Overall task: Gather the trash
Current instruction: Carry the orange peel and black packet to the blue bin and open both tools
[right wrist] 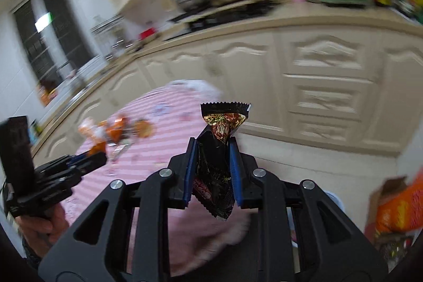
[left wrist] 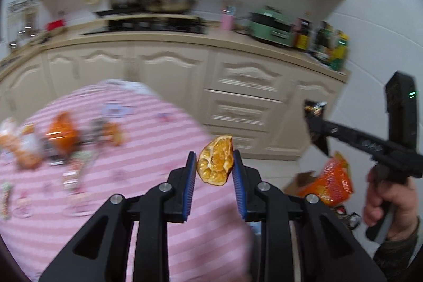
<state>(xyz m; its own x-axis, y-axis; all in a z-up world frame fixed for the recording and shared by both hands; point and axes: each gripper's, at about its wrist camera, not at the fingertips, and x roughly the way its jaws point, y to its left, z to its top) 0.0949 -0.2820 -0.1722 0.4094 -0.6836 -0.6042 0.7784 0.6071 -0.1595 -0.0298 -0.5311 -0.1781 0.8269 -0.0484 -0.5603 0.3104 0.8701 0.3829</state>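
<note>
- In our left gripper, the blue pads are closed on a dried orange peel, held up above the edge of the pink striped tablecloth.
- Our right gripper is clamped on a black snack wrapper, its crimped top standing clear of the fingers.
- More wrappers and peel lie blurred on the far side of the table.
- An orange bag sits in a cardboard box on the floor to the right, below the cream cabinets.
- A hand grips the right tool's handle.
</note>
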